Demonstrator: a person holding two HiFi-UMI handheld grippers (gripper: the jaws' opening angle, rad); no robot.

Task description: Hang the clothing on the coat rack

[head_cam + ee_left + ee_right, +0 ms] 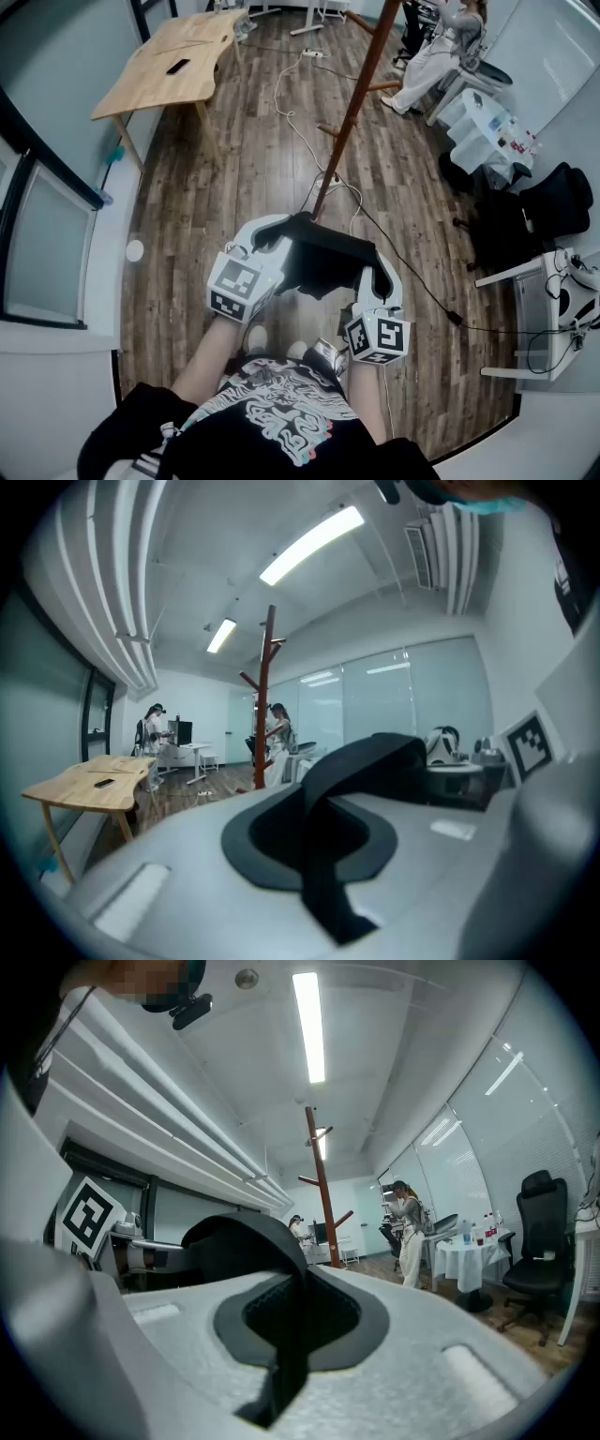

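A black garment (323, 258) is stretched between my two grippers, above the wooden floor in front of me. My left gripper (274, 236) is shut on its left edge and my right gripper (378, 279) is shut on its right edge. In the left gripper view the left gripper (323, 855) pinches a strip of the black cloth (375, 761) between its jaws. The right gripper (281, 1354) clamps the cloth (239, 1241) the same way. The brown wooden coat rack (352, 112) stands just beyond the garment, and also shows as the rack (269, 696) and the pole (322, 1185).
A wooden table (178, 56) with a phone on it stands at the back left. A person sits on a chair (436, 56) behind the rack. A white round table (487, 122), a black office chair (553, 202) and a white desk (539, 309) line the right side. Cables (291, 112) cross the floor.
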